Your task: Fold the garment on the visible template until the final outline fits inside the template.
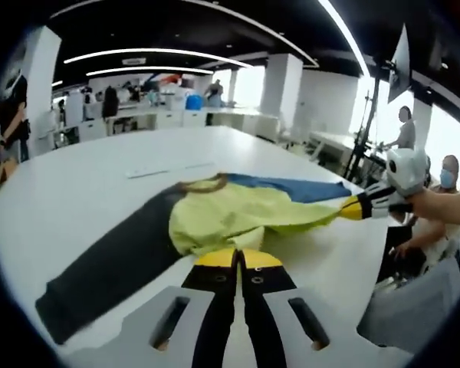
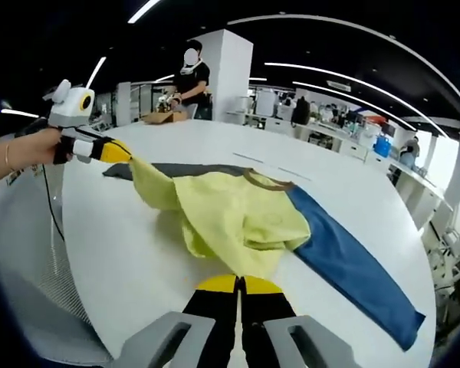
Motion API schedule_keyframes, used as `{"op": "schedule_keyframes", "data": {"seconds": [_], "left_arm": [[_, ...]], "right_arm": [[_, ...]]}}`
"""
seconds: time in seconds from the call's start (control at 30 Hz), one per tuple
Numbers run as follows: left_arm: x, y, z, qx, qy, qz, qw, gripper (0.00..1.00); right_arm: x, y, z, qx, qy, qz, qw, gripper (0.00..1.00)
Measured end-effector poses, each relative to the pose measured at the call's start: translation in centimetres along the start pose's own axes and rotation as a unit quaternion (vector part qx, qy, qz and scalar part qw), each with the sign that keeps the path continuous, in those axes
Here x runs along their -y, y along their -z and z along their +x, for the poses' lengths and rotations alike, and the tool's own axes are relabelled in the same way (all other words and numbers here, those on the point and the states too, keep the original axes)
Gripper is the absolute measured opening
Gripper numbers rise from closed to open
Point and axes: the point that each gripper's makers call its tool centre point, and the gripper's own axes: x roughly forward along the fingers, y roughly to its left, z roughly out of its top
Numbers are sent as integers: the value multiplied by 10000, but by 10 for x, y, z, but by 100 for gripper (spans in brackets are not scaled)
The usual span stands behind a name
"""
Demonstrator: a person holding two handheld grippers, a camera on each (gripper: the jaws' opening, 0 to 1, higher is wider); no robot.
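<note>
I have both grippers pinching the garment [image 1: 230,215], a shirt with a yellow body, one dark sleeve and one blue sleeve, lying on the white table [image 1: 84,184].

In the left gripper view, my left gripper [image 1: 238,259] has its jaws pressed together on the near yellow edge of the body, right at its tips. The right gripper [image 1: 356,207] comes in from the right of that view, clamped on a corner of yellow cloth that it holds stretched and lifted off the table. The right gripper view says the same from the other side: the right gripper [image 2: 239,285] is closed on the yellow hem, and the left gripper [image 2: 111,150] holds the drawn-out corner at the upper left.

The garment's long axis runs sleeve to sleeve, the dark sleeve [image 1: 107,268] trailing off to one side and the blue sleeve [image 2: 353,268] to the other, both flat on the table. The body is bunched and half lifted between the two grippers.

I cannot make out a template outline under the cloth; the pale marks [image 1: 169,169] beyond the collar may belong to it.

My judgement: the fold should carry the held edge over toward the collar [image 2: 268,181], where the table lies open. The blue cuff sits close to the table edge, so I'd avoid dragging that way.
</note>
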Motion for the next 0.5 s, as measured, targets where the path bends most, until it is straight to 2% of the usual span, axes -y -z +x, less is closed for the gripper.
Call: {"op": "schedule_keyframes", "data": {"seconds": [0.1, 0.23, 0.37, 0.5], "left_arm": [[-5, 8, -9, -170, -166, 126, 9996, 0], [-2, 16, -19, -201, -124, 99, 9997, 0], [2, 27, -29, -366, -151, 177, 9991, 0], [5, 37, -39, -465, -170, 54, 9988, 0]], "right_arm": [[-1, 5, -6, -39, -80, 93, 9999, 0], [-5, 10, -13, -93, -117, 18, 9999, 0], [-7, 16, -17, -171, -147, -36, 9997, 0], [-7, 23, -23, -249, -105, -76, 9996, 0]]}}
